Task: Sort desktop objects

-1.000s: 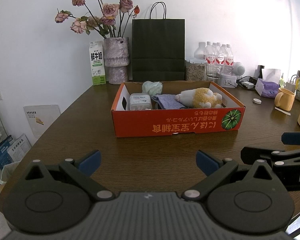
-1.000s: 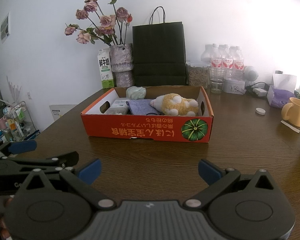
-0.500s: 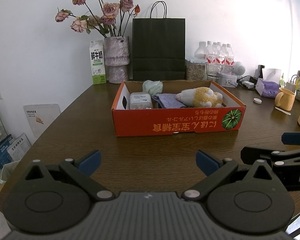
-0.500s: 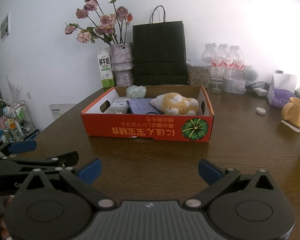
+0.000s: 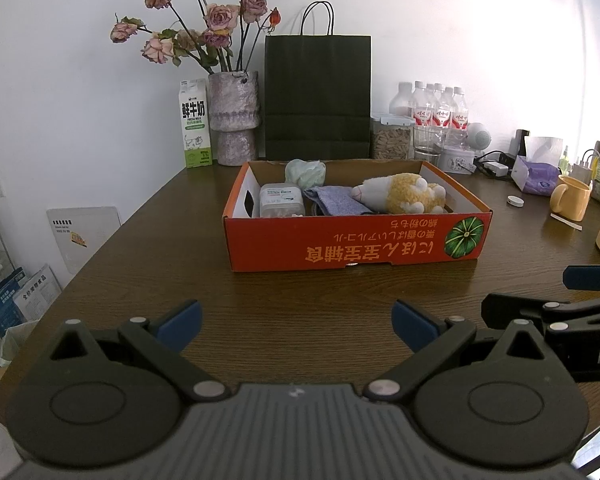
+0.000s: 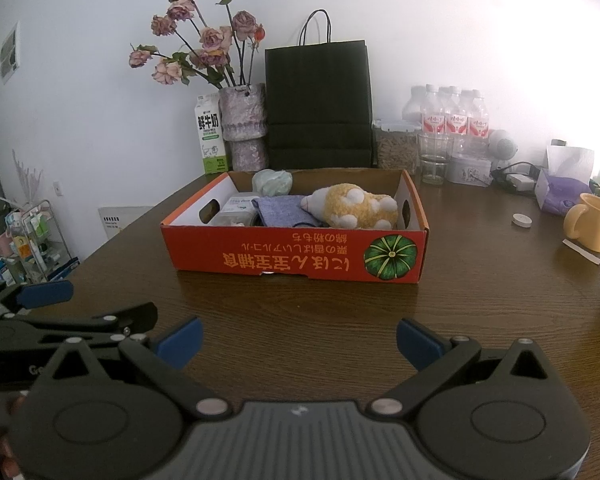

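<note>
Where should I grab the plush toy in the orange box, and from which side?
Grip the plush toy across its yellow middle, coming down from above: it lies on its side, and the orange box walls block a level approach.

We see cardboard box at table centre, well ahead of both grippers. In box, left to right: plastic container, folded cloth, plush toy; crumpled ball behind container at back wall. Behind box along wall, left to right: milk carton, vase, paper bag, bottles. Right of box we find mug, small cap between them. Left gripper sits left of right gripper, both over near table edge.
</note>
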`<state>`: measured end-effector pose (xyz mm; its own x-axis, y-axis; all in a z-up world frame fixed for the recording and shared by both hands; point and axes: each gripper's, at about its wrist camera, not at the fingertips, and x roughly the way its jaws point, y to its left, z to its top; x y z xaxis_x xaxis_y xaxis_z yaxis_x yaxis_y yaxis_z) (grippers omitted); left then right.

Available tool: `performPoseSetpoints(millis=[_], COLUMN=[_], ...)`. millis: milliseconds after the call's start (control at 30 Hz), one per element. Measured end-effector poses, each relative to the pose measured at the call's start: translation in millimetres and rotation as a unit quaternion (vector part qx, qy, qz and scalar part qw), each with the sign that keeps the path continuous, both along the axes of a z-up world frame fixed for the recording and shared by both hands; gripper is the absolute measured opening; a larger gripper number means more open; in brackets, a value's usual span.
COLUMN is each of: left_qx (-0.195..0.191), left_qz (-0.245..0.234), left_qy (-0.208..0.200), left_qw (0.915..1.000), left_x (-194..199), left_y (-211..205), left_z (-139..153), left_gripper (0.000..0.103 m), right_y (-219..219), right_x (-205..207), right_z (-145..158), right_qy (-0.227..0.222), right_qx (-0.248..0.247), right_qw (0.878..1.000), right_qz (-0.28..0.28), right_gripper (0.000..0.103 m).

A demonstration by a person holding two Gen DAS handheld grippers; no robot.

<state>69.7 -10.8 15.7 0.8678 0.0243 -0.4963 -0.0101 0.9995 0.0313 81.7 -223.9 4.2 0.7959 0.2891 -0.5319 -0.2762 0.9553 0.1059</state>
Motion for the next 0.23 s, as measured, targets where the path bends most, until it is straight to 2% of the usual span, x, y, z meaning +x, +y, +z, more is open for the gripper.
performPoseSetpoints(millis=[233], left_qx=[-0.001], left_qz=[0.003], left_qy=[0.001], left_qw=[1.0], left_x=[1.5], left_y=[-0.4], left_z=[-0.6], left_gripper=[0.103], right_y=[0.5], right_x=[0.4], right_z=[-1.3], right_qy=[0.0], right_qx=[-0.001], right_qw=[1.0], right_qz=[0.0], right_gripper=[0.103])
